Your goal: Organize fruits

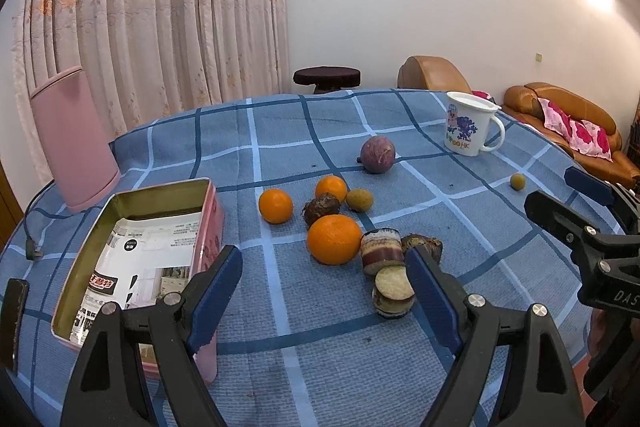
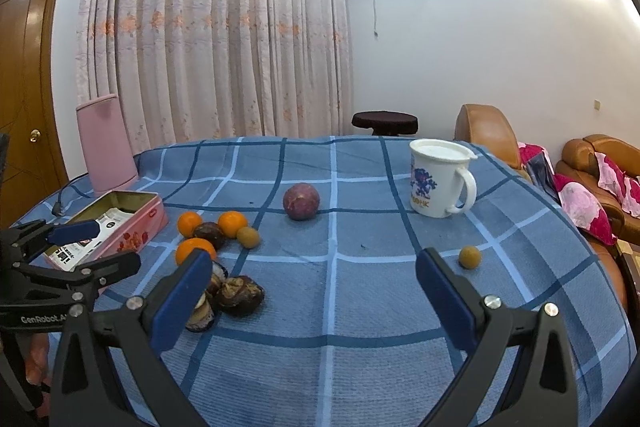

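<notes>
Three oranges (image 1: 334, 239) lie on the blue checked cloth with a dark shrivelled fruit (image 1: 321, 209), a small tan fruit (image 1: 359, 199), sugarcane pieces (image 1: 382, 250) and another dark fruit (image 2: 240, 295). A purple passion fruit (image 2: 301, 201) sits farther back. A lone tan fruit (image 2: 469, 257) lies to the right. An open pink tin (image 1: 132, 259) stands at the left. My left gripper (image 1: 326, 291) is open and empty, just in front of the pile. My right gripper (image 2: 314, 291) is open and empty over bare cloth, right of the pile.
A white mug (image 2: 438, 183) with a lid stands at the back right. A pink container (image 1: 74, 135) with a cable stands at the back left. The table's right edge (image 2: 592, 247) drops toward brown sofas.
</notes>
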### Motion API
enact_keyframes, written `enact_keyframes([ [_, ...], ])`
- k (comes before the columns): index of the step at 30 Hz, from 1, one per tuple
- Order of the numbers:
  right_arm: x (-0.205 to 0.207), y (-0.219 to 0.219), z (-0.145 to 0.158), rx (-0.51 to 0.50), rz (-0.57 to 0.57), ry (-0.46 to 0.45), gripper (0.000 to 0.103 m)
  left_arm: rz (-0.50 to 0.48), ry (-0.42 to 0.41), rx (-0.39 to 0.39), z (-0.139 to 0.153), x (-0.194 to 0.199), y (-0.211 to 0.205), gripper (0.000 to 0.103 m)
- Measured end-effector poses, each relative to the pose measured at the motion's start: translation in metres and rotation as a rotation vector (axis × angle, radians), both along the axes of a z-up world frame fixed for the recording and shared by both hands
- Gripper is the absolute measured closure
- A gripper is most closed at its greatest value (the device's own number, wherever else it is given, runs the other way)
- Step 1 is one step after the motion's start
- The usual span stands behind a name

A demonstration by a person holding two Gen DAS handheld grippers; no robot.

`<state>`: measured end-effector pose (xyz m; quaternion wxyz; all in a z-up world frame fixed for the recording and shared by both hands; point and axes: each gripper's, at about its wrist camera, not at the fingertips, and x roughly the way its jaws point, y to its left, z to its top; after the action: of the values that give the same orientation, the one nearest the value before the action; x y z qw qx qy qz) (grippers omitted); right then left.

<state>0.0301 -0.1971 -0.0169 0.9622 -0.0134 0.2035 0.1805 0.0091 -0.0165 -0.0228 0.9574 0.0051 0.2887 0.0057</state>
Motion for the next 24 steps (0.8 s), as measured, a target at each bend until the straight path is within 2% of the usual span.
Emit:
enact_keyframes([
  [12, 0.008, -0.028, -0.012, 0.018, -0.052, 0.034, 0.000, -0.019, 0.058, -0.002, -0.014, 0.012, -0.012, 0.018],
  [18, 0.016, -0.045, -0.022, 0.027, -0.083, 0.068, 0.000, -0.070, 0.094, 0.012, -0.024, 0.017, -0.029, 0.018],
  [21, 0.022, -0.051, -0.028, 0.014, -0.092, 0.091, 0.000, -0.107, 0.140, -0.012, -0.032, 0.026, -0.035, 0.018],
  [22, 0.024, -0.053, -0.030, 0.010, -0.099, 0.098, 0.000, -0.111, 0.148, -0.009, -0.034, 0.029, -0.037, 0.019],
  [24, 0.028, -0.060, -0.032, 0.005, -0.111, 0.110, 0.000, -0.117, 0.155, 0.003, -0.037, 0.033, -0.041, 0.026],
])
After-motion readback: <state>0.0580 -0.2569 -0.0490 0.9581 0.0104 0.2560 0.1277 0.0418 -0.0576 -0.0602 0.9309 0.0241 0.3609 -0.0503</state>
